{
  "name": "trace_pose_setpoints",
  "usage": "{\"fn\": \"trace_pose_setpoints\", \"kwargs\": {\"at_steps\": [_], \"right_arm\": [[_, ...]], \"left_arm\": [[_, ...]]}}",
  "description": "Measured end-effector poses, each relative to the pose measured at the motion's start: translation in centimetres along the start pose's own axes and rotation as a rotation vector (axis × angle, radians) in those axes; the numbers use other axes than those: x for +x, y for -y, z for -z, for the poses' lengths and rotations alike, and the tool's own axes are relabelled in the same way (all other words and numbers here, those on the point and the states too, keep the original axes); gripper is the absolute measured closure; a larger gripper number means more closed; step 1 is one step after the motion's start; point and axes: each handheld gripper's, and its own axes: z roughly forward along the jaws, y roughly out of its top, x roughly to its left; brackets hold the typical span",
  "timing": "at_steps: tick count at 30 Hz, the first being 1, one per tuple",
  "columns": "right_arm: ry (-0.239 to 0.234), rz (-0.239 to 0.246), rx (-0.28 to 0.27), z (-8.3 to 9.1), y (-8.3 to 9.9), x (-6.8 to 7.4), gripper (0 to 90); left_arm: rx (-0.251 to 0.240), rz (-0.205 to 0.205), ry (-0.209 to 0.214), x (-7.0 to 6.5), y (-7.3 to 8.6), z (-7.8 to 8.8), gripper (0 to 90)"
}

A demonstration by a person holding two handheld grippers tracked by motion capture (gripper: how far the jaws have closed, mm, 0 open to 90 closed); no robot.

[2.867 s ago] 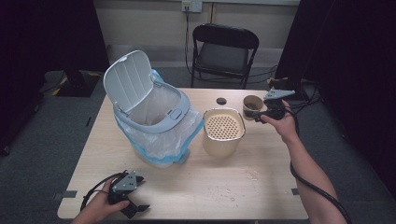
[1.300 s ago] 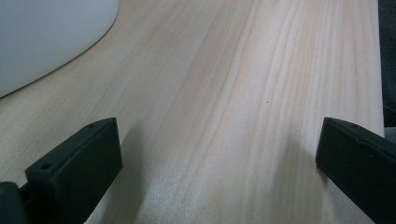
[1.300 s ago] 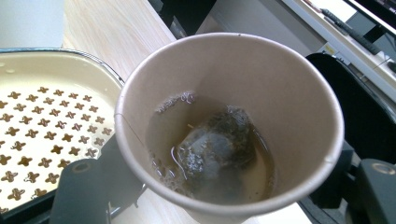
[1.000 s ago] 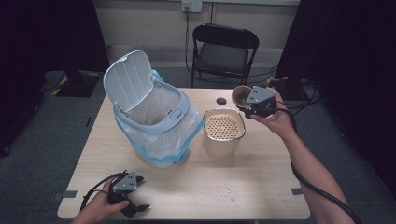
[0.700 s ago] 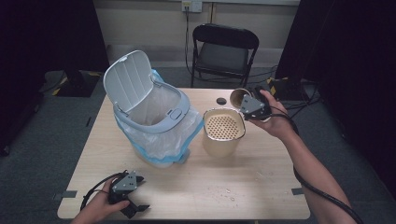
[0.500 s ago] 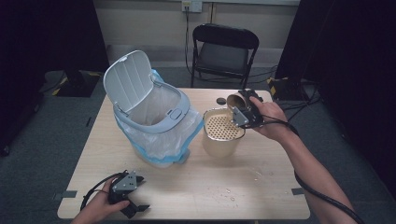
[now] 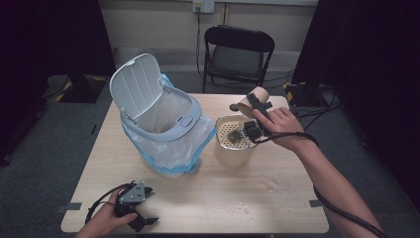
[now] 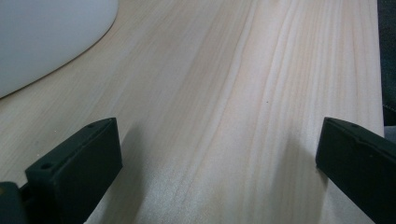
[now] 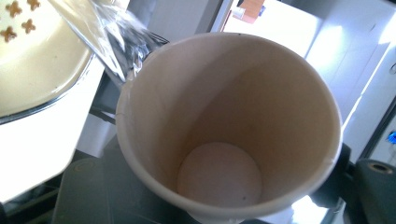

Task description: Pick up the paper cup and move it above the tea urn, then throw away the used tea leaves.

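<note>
Table: pale wood, with wet spots on the near right part; anything that misses the strainer lands here, so the pour has to stay well inside the rim.
Bin: white, bag-lined, lid propped open, at the left of the table; it stands just left of the strainer pot and plays no part in this step, so I would keep the cup clear of its rim.
Strainer pot: cream tub with a perforated insert, middle right of the table; a dark clump of dregs lies on the insert while the liquid should drain through.
Paper cup: held tipped on its side above the far right edge of the strainer pot, mouth toward the pot; in the right gripper view the cup looks empty down to its pale bottom.
Right gripper: jaws clamped on the paper cup, holding it over the pot.
Left gripper: resting on the near left edge of the table, jaws standing wide apart with bare wood between them.
Step in hand: judged as emptying the cup into the strainer.
How to do it well: keep the mouth over the middle of the insert, hold the tilt until drips stop, squeeze gently so the thin wall does not buckle, then bring the cup upright before carrying it away.
</note>
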Motion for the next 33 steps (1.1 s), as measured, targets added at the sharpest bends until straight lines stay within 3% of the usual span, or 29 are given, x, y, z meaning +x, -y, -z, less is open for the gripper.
{"fn": "trace_pose_setpoints", "kwargs": {"at_steps": [1, 2, 4, 9, 11, 14, 19, 28, 33], "right_arm": [[-0.015, -0.026, 0.002, 0.0, 0.2, -0.2, 29.3], [-0.050, -0.090, -0.004, 0.0, 0.4, -0.5, 29.2], [-0.143, -0.286, -0.037, -0.1, 1.1, -0.9, 29.1], [-0.328, -0.695, -0.086, -0.8, 3.7, -1.5, 28.8], [-0.379, -0.804, -0.105, -1.1, 4.5, -1.4, 28.7], [-0.427, -0.929, -0.126, -1.5, 5.5, -1.3, 28.6], [-0.492, -1.054, -0.157, -1.7, 6.1, -1.0, 28.5], [-0.544, -1.104, -0.174, -1.8, 5.8, -1.0, 28.3], [-0.579, -1.200, -0.205, -1.8, 6.3, -1.1, 28.2]], "left_arm": [[0.000, 0.001, 0.001, 0.0, 0.0, 0.0, 0.0], [0.000, 0.000, 0.000, 0.0, 0.0, 0.0, 0.0], [0.000, 0.001, 0.001, 0.0, 0.0, 0.0, 0.0], [0.000, 0.001, 0.000, 0.0, 0.0, 0.0, 0.0], [0.000, 0.000, 0.000, 0.0, 0.0, 0.0, 0.0], [0.001, 0.000, 0.000, 0.0, 0.0, 0.0, 0.0], [0.000, 0.001, 0.000, 0.0, 0.0, 0.0, 0.0], [0.001, 0.000, 0.000, 0.0, 0.0, 0.0, 0.0], [0.000, -0.001, 0.000, 0.0, 0.0, 0.0, 0.0]]}}
